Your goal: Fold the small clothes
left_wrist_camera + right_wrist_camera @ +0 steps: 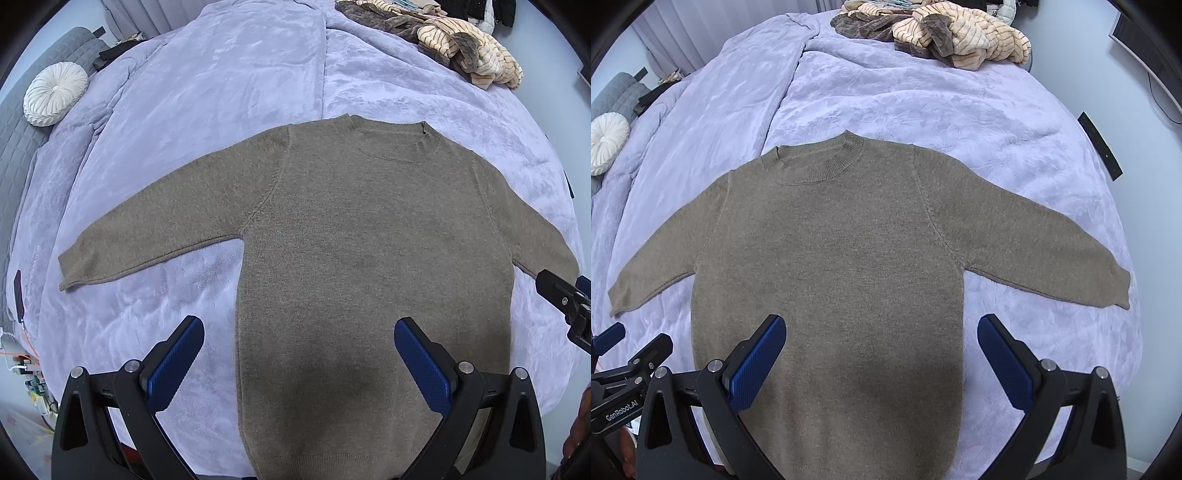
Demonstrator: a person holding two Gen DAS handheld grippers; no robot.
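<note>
Your brown knit sweater (369, 229) lies flat, front up, on the lavender plush blanket (221, 92), collar pointing away from you, both sleeves spread out to the sides. Your left gripper (299, 354) hangs above the lower body of the sweater w/ jaws spread wide, nothing between the blue pads (173, 365). Your right gripper (881, 350) is likewise wide apart and empty, over the same lower part; can't tell if either one touches the knit.

Hidden bits: the hem is cut off at the bottom edge in the left wrist view and partly behind the gripper frames in both. In the left view the right sleeve's cuff runs behind the other gripper's black body at the frame's right edge. A dark shadow sits on the knit btwn the fingers.

Far end of the bed: a heap of striped cream-and-brown fleece clothes (960, 37), too crumpled to tell apart. A round white pleated cushion (55, 94) sits at far left by a grey quilted headboard (22, 147).
</note>
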